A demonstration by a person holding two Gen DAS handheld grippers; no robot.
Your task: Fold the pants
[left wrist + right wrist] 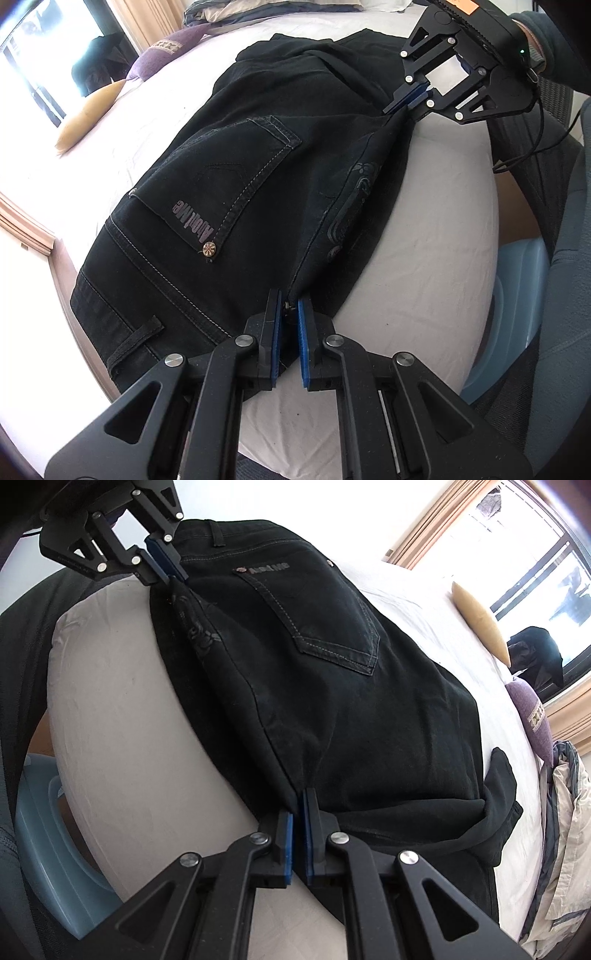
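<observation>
hand-held gripper pair pinching the near edge of the pants on the bed

left hand-held gripper [290,314] is clamped on the pants [229,192] at the waist end near the zipper, and the right hand-held gripper [298,812] is clamped on the same near edge further toward the legs, so the cloth between them hangs as one straight line above the bed [424,221]. the black pants lie lengthwise on the white sheet with a back pocket [325,616] facing up, apparently already doubled leg over leg. holding two points on one edge likely keeps the layers together and the fabric taut, ready to be carried over for the next fold. a yellow pillow [88,114] sits well apart, beyond the pants.
</observation>
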